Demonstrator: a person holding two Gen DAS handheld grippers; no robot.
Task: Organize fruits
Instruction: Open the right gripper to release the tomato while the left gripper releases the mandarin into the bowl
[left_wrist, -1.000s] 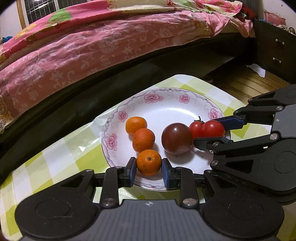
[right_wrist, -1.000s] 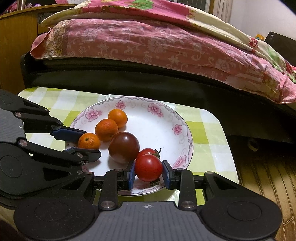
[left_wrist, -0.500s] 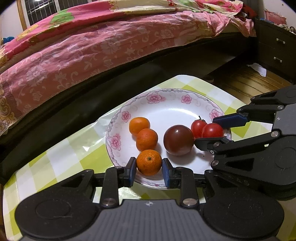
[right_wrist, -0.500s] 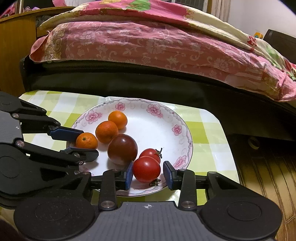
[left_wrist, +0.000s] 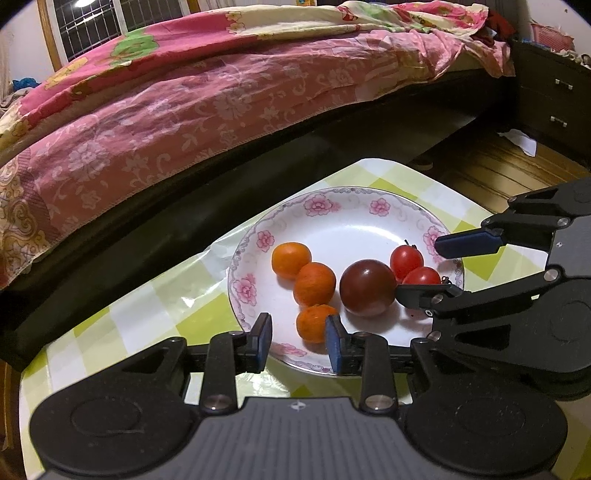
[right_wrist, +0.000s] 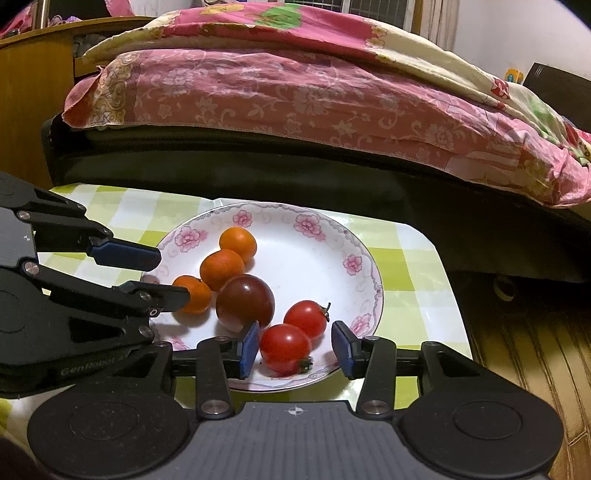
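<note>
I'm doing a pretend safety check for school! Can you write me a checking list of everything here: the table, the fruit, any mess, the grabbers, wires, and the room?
Surface: small table under a green-and-white checked cover.
Job's things: flowered plate holds three oranges in a row, the nearest orange, one dark tomato and two red ones, the nearest red tomato.
Clutter: nothing seen.
Grippers: left gripper open, jaws just opened, orange between the pads and against the right pad only; right gripper open, jaws just widened, gaps either side of the red tomato.
Cables: nothing seen.
Surroundings: bed with pink floral quilt, dark drawers, wooden floor.
</note>
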